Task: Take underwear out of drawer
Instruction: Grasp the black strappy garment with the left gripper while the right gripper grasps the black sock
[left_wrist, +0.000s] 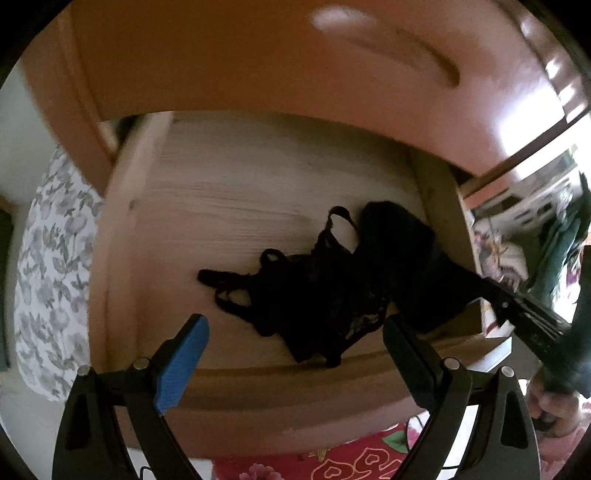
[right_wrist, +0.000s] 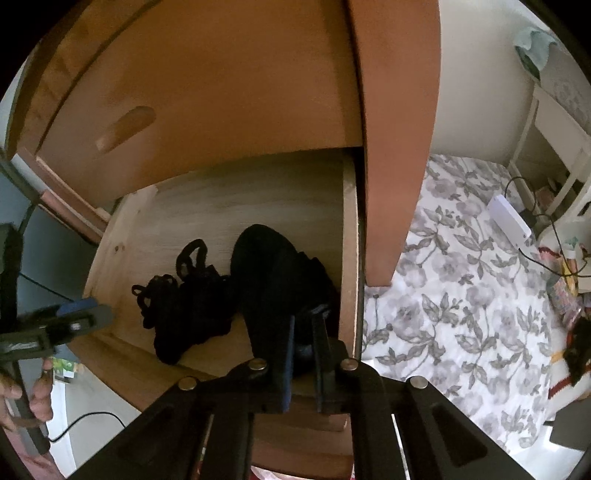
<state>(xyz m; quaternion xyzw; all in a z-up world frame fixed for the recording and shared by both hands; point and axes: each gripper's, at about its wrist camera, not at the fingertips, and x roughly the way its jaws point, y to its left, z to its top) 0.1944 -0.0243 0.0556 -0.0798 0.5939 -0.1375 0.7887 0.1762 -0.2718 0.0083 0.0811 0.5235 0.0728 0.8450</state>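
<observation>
An open wooden drawer (left_wrist: 240, 206) (right_wrist: 240, 192) holds a heap of black underwear. A lacy black piece (left_wrist: 325, 280) (right_wrist: 184, 302) lies in the middle of it. A plain black piece (left_wrist: 399, 243) (right_wrist: 266, 266) lies against the drawer's right wall. My right gripper (right_wrist: 306, 314) (left_wrist: 495, 291) reaches in from the right, shut on the edge of the plain black piece. My left gripper (left_wrist: 295, 321) (right_wrist: 79, 308) hovers over the drawer's front edge, open, its blue pads (left_wrist: 184, 354) spread either side of the lacy piece without touching it.
Above the open drawer is a closed drawer front with a wooden handle (left_wrist: 406, 55) (right_wrist: 125, 127). A floral bedspread (left_wrist: 51, 258) (right_wrist: 461, 295) lies beside the cabinet, with a white device and cable (right_wrist: 508, 218) on it. Red patterned fabric (left_wrist: 332, 461) shows below the drawer front.
</observation>
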